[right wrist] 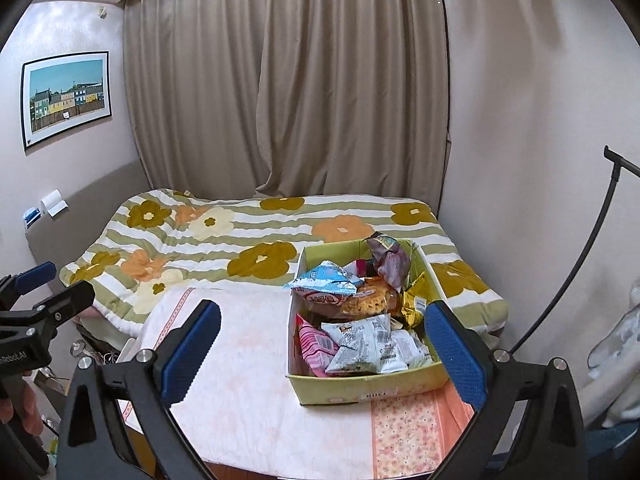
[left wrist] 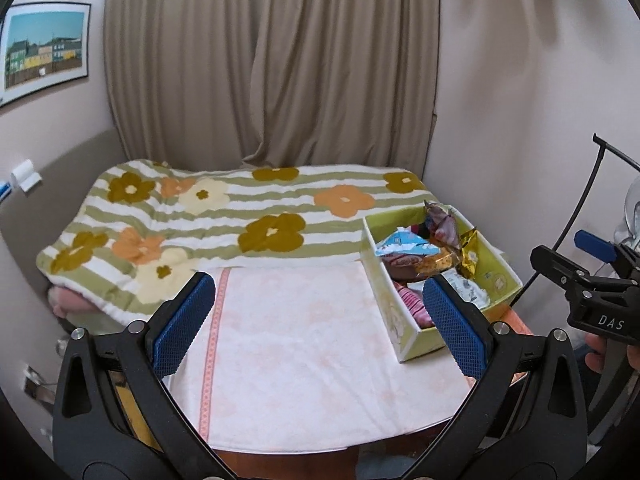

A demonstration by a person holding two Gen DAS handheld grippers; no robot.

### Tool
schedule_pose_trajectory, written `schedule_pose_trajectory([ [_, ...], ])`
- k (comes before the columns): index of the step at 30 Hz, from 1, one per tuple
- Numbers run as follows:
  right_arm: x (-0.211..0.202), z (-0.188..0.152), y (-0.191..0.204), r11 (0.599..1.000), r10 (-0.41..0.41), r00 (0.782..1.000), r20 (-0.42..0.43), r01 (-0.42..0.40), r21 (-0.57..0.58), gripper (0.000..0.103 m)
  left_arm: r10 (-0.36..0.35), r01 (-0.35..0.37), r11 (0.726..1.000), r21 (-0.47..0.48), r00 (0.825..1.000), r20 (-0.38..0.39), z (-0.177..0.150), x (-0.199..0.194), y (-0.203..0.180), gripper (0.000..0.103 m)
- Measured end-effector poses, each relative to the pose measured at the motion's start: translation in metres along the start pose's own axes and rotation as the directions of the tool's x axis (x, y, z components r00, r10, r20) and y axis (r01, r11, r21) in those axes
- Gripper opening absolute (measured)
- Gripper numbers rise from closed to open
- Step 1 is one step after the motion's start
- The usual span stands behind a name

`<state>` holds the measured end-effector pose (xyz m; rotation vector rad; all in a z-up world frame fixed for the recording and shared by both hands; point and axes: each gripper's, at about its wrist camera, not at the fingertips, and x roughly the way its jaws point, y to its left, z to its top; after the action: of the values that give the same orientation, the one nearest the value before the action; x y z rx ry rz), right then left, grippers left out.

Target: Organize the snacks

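A yellow-green cardboard box point(right wrist: 362, 390) stands on the right side of a towel-covered table; it also shows in the left wrist view point(left wrist: 404, 332). It holds several snack packets: a light blue bag point(right wrist: 326, 278), a purple bag point(right wrist: 390, 262), a gold packet point(right wrist: 412, 304), a pink packet point(right wrist: 316, 346) and white packets point(right wrist: 364, 344). My left gripper point(left wrist: 320, 324) is open and empty above the towel, left of the box. My right gripper point(right wrist: 320, 352) is open and empty in front of the box, its right finger beside the box's right wall.
A pale pink towel point(left wrist: 296, 344) covers the round table. Behind it lies a bed with a striped flower blanket point(right wrist: 240, 232). Beige curtains point(right wrist: 288, 80) hang at the back. A black stand point(right wrist: 588, 260) curves along the right wall.
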<state>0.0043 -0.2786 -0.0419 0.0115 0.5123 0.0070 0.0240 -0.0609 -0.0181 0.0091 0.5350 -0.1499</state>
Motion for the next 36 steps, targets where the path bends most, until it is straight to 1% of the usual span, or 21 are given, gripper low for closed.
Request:
schedule_pose_trajectory([
  [4,-0.004,0.000,0.002,1.000,-0.012,1.000,0.013,0.012,-0.007,0.102,-0.006,0.007,1.000,-0.009,1.000,0.016,-0.001,-0.006,0.000,0.103],
  [13,-0.005,0.000,0.005,1.000,-0.011,1.000,0.019,0.011,-0.005,0.102,0.009,-0.009,1.000,0.003,1.000,0.022,0.000,-0.006,-0.006,0.103],
  [17,-0.005,0.001,0.004,1.000,-0.009,1.000,0.017,0.009,-0.003,0.102,-0.008,0.008,1.000,0.000,1.000,0.024,0.001,-0.005,-0.006,0.103],
  [24,-0.007,0.002,0.005,1.000,-0.009,1.000,0.018,0.009,0.009,0.101,-0.007,0.006,1.000,0.026,1.000,0.027,0.003,-0.004,-0.013,0.103],
  [36,-0.010,0.000,0.004,1.000,-0.015,1.000,0.015,0.014,0.015,0.102,-0.011,0.010,0.999,0.030,1.000,0.026,0.003,-0.001,-0.016,0.103],
])
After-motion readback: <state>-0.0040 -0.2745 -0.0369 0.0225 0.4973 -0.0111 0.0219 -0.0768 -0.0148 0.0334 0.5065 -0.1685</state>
